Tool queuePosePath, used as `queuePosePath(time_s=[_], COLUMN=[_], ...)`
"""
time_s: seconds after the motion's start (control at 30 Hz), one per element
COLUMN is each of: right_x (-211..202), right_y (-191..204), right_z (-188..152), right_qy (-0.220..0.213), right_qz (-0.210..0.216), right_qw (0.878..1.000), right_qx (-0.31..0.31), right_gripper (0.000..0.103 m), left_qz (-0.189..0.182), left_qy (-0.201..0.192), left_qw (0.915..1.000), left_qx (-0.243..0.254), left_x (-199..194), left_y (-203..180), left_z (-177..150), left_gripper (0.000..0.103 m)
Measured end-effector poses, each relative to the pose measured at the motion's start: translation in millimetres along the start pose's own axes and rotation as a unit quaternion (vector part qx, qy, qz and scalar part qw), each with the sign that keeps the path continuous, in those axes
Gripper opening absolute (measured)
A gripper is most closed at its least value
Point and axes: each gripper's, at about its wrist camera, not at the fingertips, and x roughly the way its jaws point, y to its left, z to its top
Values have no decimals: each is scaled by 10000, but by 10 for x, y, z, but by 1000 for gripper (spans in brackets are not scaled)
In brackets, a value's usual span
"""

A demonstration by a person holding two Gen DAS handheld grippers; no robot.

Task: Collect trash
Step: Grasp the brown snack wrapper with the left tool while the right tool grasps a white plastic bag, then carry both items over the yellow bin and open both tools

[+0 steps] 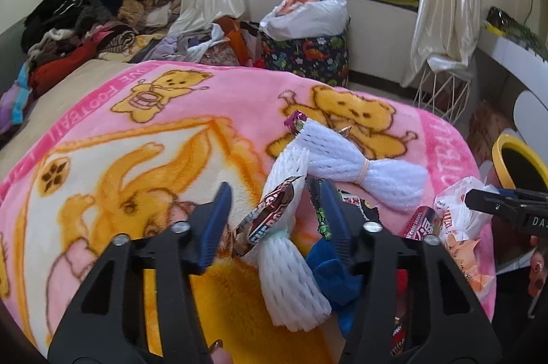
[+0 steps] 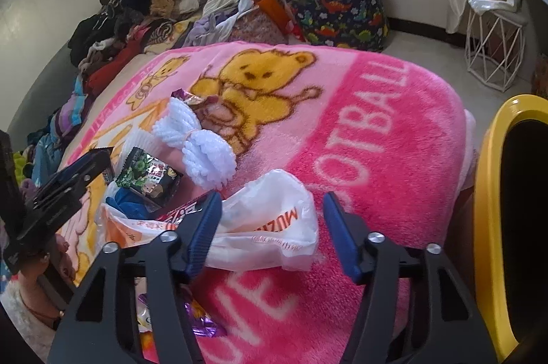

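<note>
- Left wrist view: the left hand-held gripper (image 1: 274, 213) hung over a pink bear blanket (image 1: 212, 110) on the bed, jaws partly apart. A white foam net (image 1: 291, 264) and a snack wrapper (image 1: 270, 213) lay between the blue pads (image 1: 215, 220), which did not press on them.
- A second foam net (image 1: 356, 163), tied with a band, lay just beyond. A white plastic bag (image 1: 459, 216) sat at the blanket's right edge, near a yellow bin (image 1: 503, 155).
- Right wrist view: the right hand-held gripper (image 2: 270, 223) stood half-wide around the plastic bag (image 2: 270, 227); its left pad touched the bag, the right pad stood clear.
- A dark wrapper (image 2: 150, 175) and tied foam net (image 2: 202, 148) lay beyond; the bin (image 2: 489, 227) stood to the right.
</note>
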Motion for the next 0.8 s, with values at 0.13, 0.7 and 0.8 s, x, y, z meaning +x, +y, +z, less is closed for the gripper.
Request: queuePosePath(time_s=[0.13,0.7,0.8], right_x=[-4,-800,-1017], right_y=[8,39,-9], right_z=[0,-15,-2], right_qy=[19,-1145,-1414], right_qz=[-68,-276,-395], right_qw=[9999,9929,9891], right_qx=[-77,-194,-135], right_gripper=[28,16,16], left_qz=[74,-94,-214], left_qy=[166,-574,-705], left_qw=[9998,9969,9958], left_qx=[79,-526,-543], left_x=[95,-587,-729], left_y=[-17,44,-36], left_z=[7,235,303], left_gripper=[18,10,10])
